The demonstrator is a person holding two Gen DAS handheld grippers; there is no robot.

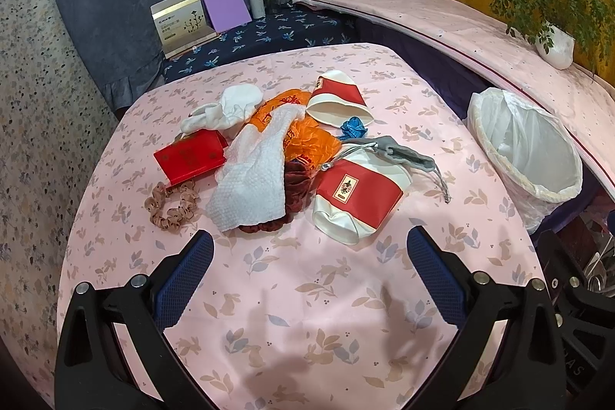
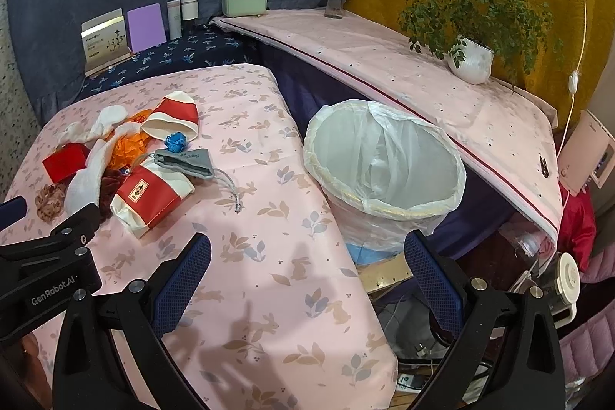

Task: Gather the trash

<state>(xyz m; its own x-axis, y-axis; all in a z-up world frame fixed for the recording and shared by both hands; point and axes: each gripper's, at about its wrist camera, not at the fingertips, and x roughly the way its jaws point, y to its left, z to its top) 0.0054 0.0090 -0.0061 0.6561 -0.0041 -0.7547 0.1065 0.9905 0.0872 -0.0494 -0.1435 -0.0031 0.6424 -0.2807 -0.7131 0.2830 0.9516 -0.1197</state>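
Litter heap (image 1: 276,156) mid-table; lined bin (image 2: 384,164) upright just beside table.

my right gripper (image 2: 307,271) hangs with jaws wide apart and nothing between them at the frame's bottom. the lined bin (image 2: 384,164) stands at centre, just beside the pink tabletop (image 2: 269,294); the litter pile (image 2: 127,164) lies at left.

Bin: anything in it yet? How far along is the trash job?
Nothing looks done: the bin shows only its liner. Nothing is in hand: left gripper and right gripper are both open and hold nothing. Left to do: the whole pile sits on the table, including two cups, a paper towel, an orange bag and a red box.
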